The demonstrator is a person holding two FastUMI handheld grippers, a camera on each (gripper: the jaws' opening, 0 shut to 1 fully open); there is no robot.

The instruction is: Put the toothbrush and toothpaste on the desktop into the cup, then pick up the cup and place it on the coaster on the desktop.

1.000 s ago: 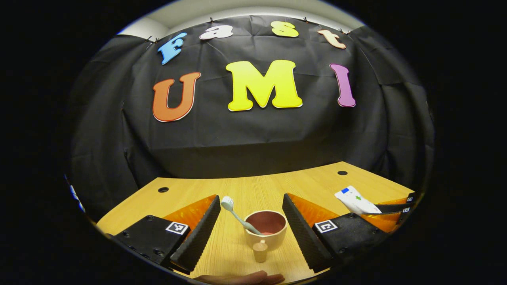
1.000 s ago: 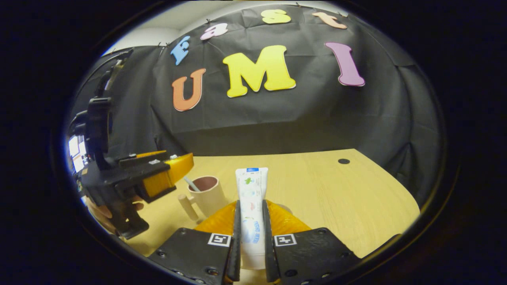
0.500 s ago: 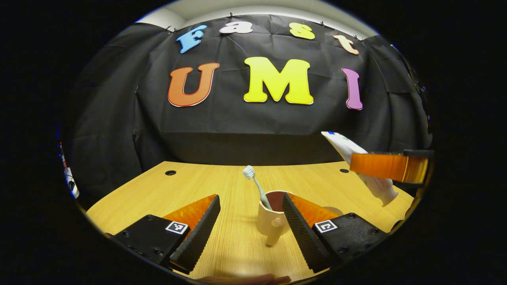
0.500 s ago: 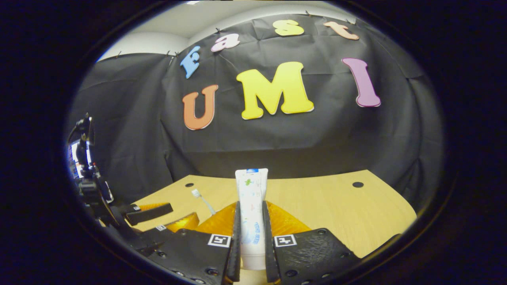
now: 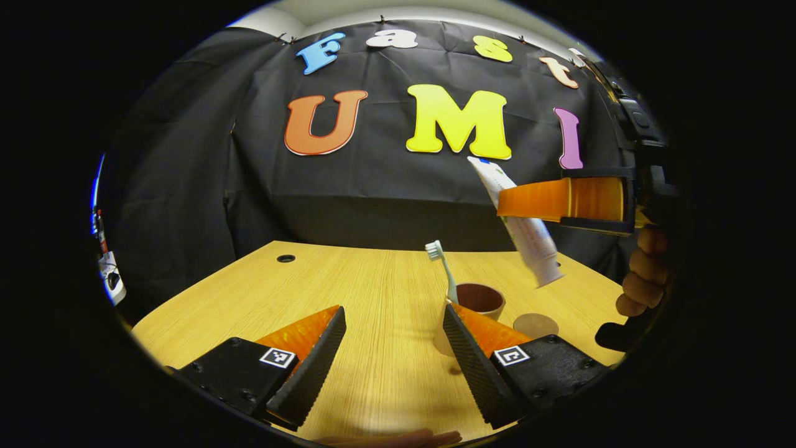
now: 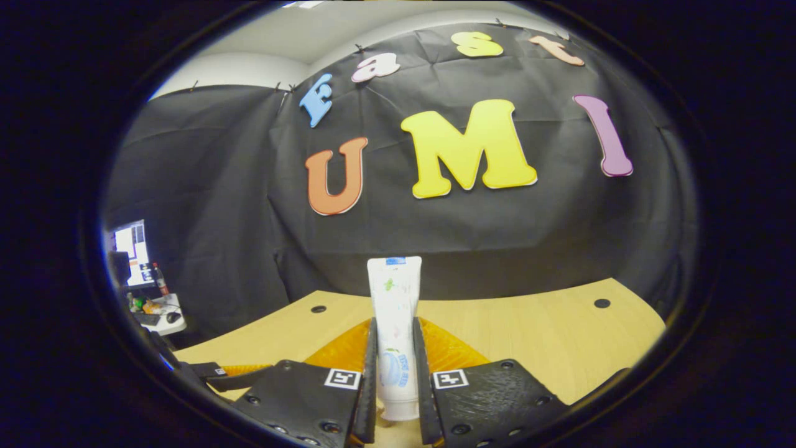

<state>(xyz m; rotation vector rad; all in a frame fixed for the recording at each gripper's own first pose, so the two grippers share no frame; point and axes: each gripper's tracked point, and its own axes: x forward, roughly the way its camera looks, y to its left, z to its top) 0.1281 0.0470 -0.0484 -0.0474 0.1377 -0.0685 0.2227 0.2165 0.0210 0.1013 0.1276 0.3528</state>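
Nearest us in the right gripper view, our right tongs point(image 6: 394, 398) pinch the toothpaste point(image 6: 394, 323) between both fingers, the tube standing up out of them well above the worktop point(image 6: 547, 348). In the left gripper view our left tongs point(image 5: 392, 354) are spread wide and hold nothing, low over the wood. Just past the right finger of those tongs stands the cup point(image 5: 476, 302), partly hidden by it, with the toothbrush point(image 5: 443, 270) already inside, bristles up and leaning a little. Just beside the cup, on its right, lies the round coaster point(image 5: 535, 325), bare. Higher and farther right, the toothpaste hangs tilted in the air, its lower end above and to the right of the cup's mouth, a hand point(image 5: 640, 280) behind it.

So we judge the brush step done and the toothpaste step in hand. The next move calls for shifting the tube over the cup's mouth, lowering it beside the brush without knocking the handle, then parting the right tongs. After that the cup must go onto the coaster.
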